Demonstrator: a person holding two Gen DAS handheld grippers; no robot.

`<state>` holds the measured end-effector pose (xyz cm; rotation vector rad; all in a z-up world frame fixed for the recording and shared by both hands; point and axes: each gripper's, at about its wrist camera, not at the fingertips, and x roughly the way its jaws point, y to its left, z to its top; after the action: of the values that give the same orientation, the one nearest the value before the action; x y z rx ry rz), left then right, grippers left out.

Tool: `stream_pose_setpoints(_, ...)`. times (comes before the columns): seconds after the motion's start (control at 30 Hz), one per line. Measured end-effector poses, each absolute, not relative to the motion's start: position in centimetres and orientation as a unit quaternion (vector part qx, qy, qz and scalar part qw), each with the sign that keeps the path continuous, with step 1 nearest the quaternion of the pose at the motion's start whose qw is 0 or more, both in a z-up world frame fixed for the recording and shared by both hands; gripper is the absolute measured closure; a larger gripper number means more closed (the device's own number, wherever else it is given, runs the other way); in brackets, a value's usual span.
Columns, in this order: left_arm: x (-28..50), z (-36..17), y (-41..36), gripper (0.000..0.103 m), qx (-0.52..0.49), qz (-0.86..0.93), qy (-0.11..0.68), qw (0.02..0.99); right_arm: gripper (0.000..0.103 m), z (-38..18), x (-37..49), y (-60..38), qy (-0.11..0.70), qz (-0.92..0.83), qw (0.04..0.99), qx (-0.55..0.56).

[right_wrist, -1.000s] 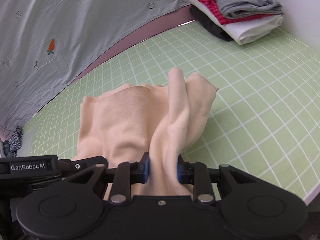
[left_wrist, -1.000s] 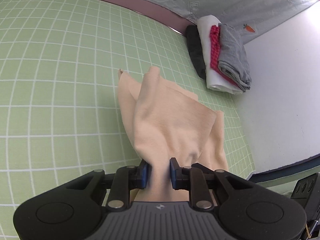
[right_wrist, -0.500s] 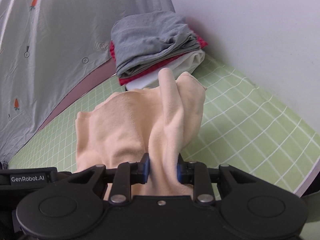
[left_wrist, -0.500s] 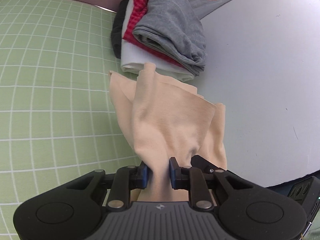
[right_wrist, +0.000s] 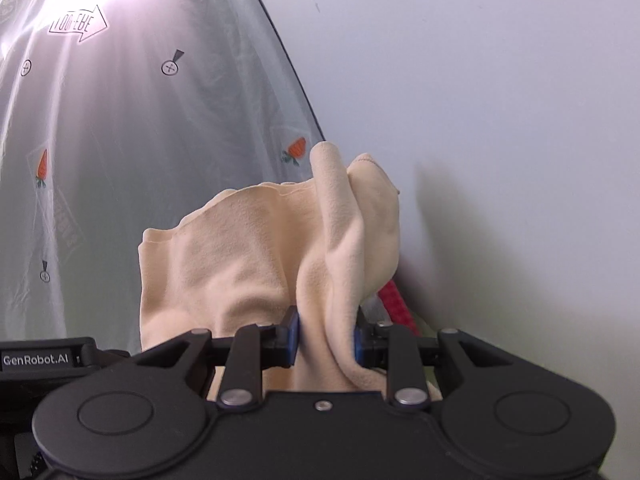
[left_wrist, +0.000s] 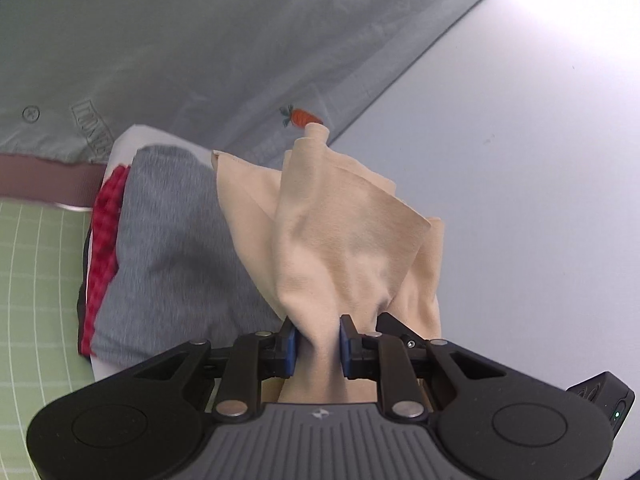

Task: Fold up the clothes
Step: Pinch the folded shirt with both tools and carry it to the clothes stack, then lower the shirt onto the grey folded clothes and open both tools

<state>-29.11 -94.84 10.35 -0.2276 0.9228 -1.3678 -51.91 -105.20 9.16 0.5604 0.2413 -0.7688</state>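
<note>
Above the folded stack point(left_wrist: 168, 248), both claws pinch bunched, soft peach cloth point(left_wrist: 344, 236).

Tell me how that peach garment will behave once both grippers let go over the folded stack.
Probably floppy: the peach garment bunches into soft creases between the left gripper and right gripper fingers. Likely light, since the free corners stand up unsupported. It may slump unevenly on the folded stack, whose grey top looks rumpled.
</note>
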Motion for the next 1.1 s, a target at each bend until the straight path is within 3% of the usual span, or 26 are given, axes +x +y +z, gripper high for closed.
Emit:
stream_pose_setpoints(0.1, -24.9, 8.9, -98.2, 0.078, -0.083, -0.557, 0.385, 0.731, 0.074, 8.2, -46.8, -110.3, 0.105, -0.351, 0.896, 0.250)
stream_pose_setpoints(0.2, -21.3, 5.3, -101.3, 0.076, -0.045, -0.499, 0.392, 0.771, 0.071, 4.2, -41.3, -114.7, 0.157, -0.368, 0.887, 0.231)
stream_pose_setpoints(0.27, -20.0, 2.7, -102.2, 0.075, -0.042, -0.493, 0.411, 0.765, 0.063, 1.6, -38.9, -116.5, 0.188, -0.387, 0.875, 0.221)
stream_pose_setpoints(0.4, -19.3, -0.1, -102.5, 0.050, -0.036, -0.490, 0.414, 0.767, 0.055, -1.2, -38.1, -118.2, 0.186, -0.405, 0.864, 0.235)
stream_pose_setpoints(0.63, -20.1, 1.7, -99.9, 0.034, 0.003, -0.476, 0.383, 0.792, 0.041, 0.6, -38.8, -116.2, 0.197, -0.417, 0.869, 0.181)
stream_pose_setpoints(0.67, -20.5, 2.3, -99.0, 0.032, 0.013, -0.478, 0.370, 0.796, 0.033, 1.2, -39.2, -115.6, 0.196, -0.418, 0.871, 0.171)
stream_pose_setpoints(0.73, -21.3, 3.7, -97.1, 0.015, 0.024, -0.484, 0.347, 0.803, 0.021, 2.9, -40.3, -113.9, 0.187, -0.415, 0.877, 0.153)
stream_pose_setpoints(0.8, -22.5, 5.1, -94.4, 0.000, 0.019, -0.486, 0.328, 0.810, 0.017, 4.3, -41.6, -111.7, 0.177, -0.410, 0.884, 0.142)
stream_pose_setpoints(0.93, -25.2, 7.2, -88.9, 0.000, 0.019, -0.484, 0.303, 0.821, 0.003, 6.3, -44.5, -107.2, 0.167, -0.390, 0.892, 0.156)
stream_pose_setpoints(1.1, -30.2, 8.1, -82.7, 0.000, 0.059, -0.465, 0.293, 0.833, 0.000, 6.8, -47.8, -101.1, 0.188, -0.395, 0.887, 0.147)
